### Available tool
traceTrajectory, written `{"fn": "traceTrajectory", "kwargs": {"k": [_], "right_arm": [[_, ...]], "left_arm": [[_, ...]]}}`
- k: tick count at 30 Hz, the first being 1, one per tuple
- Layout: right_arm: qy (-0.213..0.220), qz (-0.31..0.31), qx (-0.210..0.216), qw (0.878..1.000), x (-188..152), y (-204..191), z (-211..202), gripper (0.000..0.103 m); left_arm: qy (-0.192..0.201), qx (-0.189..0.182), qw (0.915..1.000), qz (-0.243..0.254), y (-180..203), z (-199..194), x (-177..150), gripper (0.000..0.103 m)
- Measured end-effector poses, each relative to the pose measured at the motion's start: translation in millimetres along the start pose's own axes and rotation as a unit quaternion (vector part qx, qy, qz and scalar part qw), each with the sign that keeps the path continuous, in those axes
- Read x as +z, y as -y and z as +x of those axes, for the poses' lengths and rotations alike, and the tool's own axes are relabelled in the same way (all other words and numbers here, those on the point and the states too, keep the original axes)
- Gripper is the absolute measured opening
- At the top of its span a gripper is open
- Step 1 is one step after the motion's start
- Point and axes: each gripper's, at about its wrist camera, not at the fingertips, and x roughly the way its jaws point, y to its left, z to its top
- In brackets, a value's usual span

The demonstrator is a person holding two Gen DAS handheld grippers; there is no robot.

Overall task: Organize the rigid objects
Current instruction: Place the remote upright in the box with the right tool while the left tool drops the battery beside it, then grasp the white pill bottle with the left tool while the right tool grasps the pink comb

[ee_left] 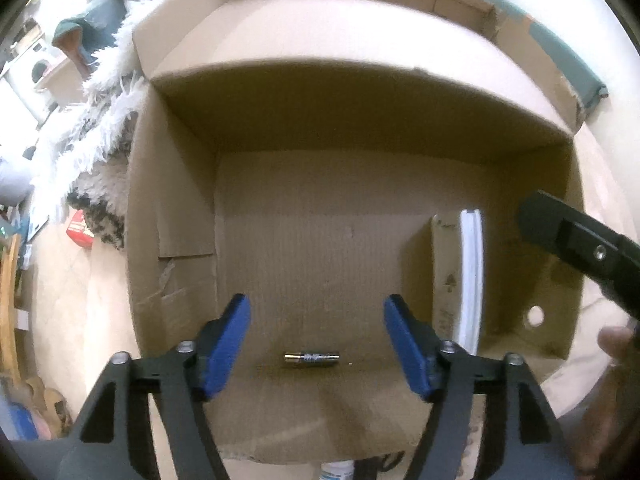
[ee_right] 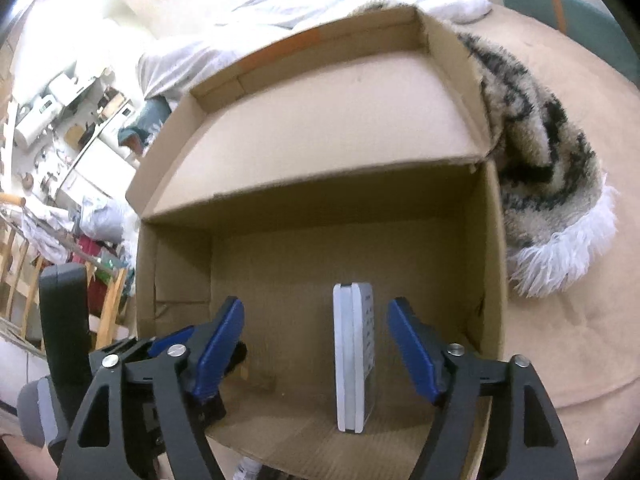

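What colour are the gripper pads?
Blue pads on black arms, clearest in the right wrist view.

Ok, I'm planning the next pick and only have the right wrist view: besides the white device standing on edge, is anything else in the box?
Observer: Yes, a small metallic battery lies flat on the cardboard box floor, near the front edge.
Operator: Is the left gripper on it?
Observer: No. The left gripper is open, with a gap between the battery and each finger.
Operator: Is it touching the device?
Observer: No, the white device stands apart, to the battery's right.
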Motion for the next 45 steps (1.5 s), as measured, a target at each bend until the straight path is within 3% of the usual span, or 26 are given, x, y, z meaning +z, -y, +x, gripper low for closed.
{"fn": "traceTrajectory", "kwargs": {"k": [3,9,17,29,39,45], "right_arm": [[0.014,0.009,0.006,1.000,2.1,3.3,-7.6,0.095],[0.037,0.018,0.006,0.999,3.3,8.9,-19.7,0.103],[0.052,0.011,0.010,0.999,-1.2,5.8,-33.1,0.103],[0.066,-0.026,0.003,0.998,-25.3,-9.2,-66.1,0.103],[0.023,-0.030,-0.011,0.999,-63.4,-7.8,-76.3,0.103],[-0.011,-0.008,-0.026,1.000,-80.2,3.4,-69.4,0.103]], "left_arm": [[0.000,-0.003,1.0000,0.001,0.4,-5.4,1.0,0.069],[0.006,-0.004,0.9999,-0.014,-10.1,-17.0,3.0,0.069],[0.022,-0.012,0.9989,-0.040,-28.4,-37.9,-0.6,0.069],[0.034,0.002,0.9982,-0.049,-49.6,-60.8,-35.0,0.069],[0.035,0.028,0.9972,-0.060,-64.8,-67.1,-64.7,0.069],[0.002,0.016,0.9964,-0.083,-73.9,-50.5,-85.2,0.069]]}}
